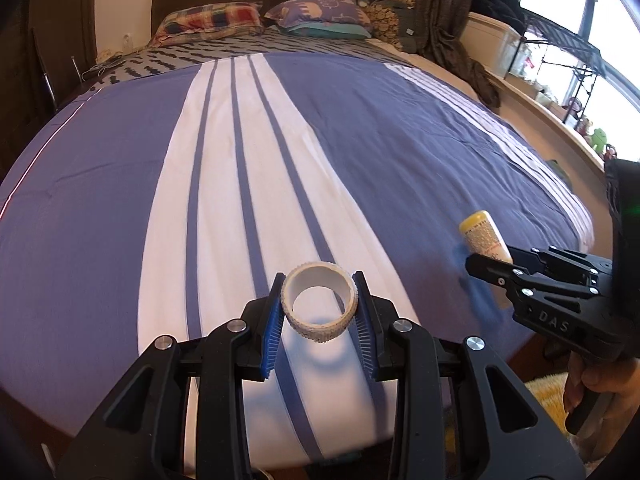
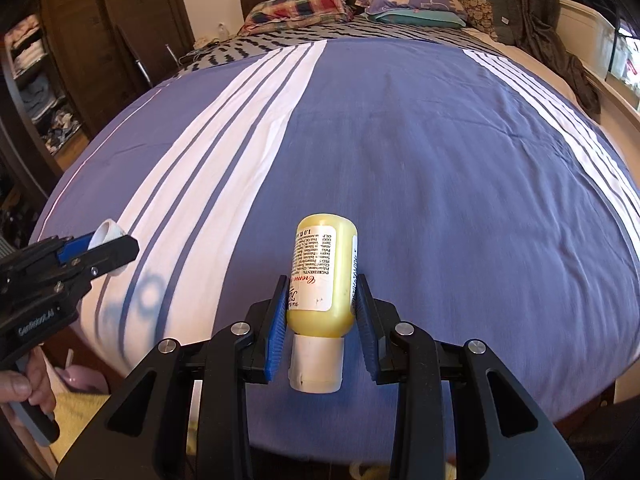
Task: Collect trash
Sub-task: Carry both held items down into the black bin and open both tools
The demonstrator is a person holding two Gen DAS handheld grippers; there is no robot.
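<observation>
My left gripper (image 1: 319, 304) is shut on a white tape roll (image 1: 319, 307), held above the near end of the bed; its hole faces the camera. My right gripper (image 2: 324, 304) is shut on a small yellow lotion bottle (image 2: 325, 272) with a white cap pointing back at the camera. In the left wrist view the right gripper (image 1: 486, 262) is at the right with the yellow bottle (image 1: 482, 236) sticking out of it. In the right wrist view the left gripper (image 2: 116, 252) is at the left with the tape roll (image 2: 107, 234) in it.
A bed with a purple cover with white stripes (image 1: 360, 140) fills both views. Pillows (image 1: 208, 20) lie by the dark headboard. A window ledge with small items (image 1: 568, 108) runs along the right. Wardrobe shelves (image 2: 36, 80) stand left. A yellow rug (image 2: 76, 412) lies on the floor.
</observation>
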